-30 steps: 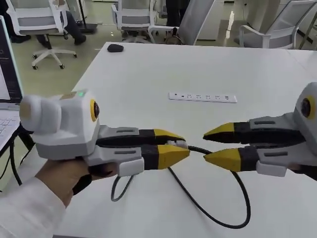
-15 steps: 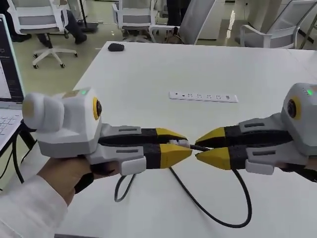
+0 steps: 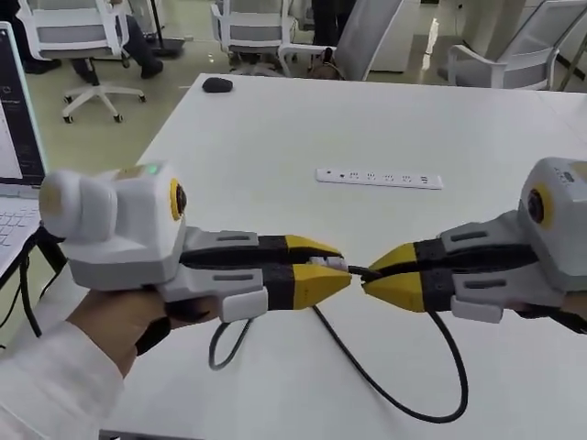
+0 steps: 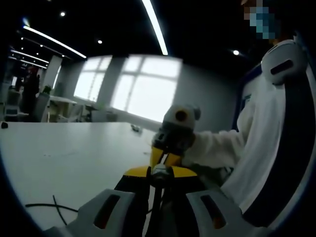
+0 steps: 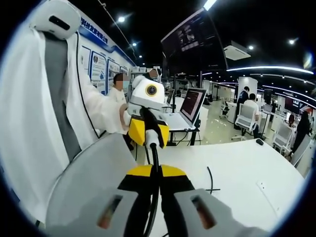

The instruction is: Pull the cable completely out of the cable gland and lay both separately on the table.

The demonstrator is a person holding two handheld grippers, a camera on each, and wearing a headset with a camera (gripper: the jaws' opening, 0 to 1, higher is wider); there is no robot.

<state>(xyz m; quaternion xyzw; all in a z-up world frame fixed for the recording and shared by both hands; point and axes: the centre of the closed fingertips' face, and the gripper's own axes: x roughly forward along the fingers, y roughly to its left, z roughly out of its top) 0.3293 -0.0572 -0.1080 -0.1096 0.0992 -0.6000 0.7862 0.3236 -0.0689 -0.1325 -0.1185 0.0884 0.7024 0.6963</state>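
In the head view my left gripper (image 3: 345,268) comes in from the left, shut on the small pale cable gland (image 3: 332,265). The black cable (image 3: 404,403) leaves the gland and loops over the white table (image 3: 303,128). My right gripper (image 3: 367,276) meets it tip to tip from the right, shut on the cable just beside the gland. The right gripper view has its jaws (image 5: 152,171) closed on the cable (image 5: 154,155), which runs up to the gland (image 5: 151,139). In the left gripper view the gland (image 4: 161,170) sits between the yellow tips, with the right gripper (image 4: 165,159) just beyond.
A white power strip (image 3: 380,178) lies mid-table behind the grippers. A black mouse (image 3: 217,85) rests at the far left corner. A laptop (image 3: 14,156) stands off the table's left edge. Office chairs (image 3: 73,37) stand beyond the table.
My right gripper, open and apart from the left a second ago, has moved left and shut on the cable beside the gland. The left gripper has held still.
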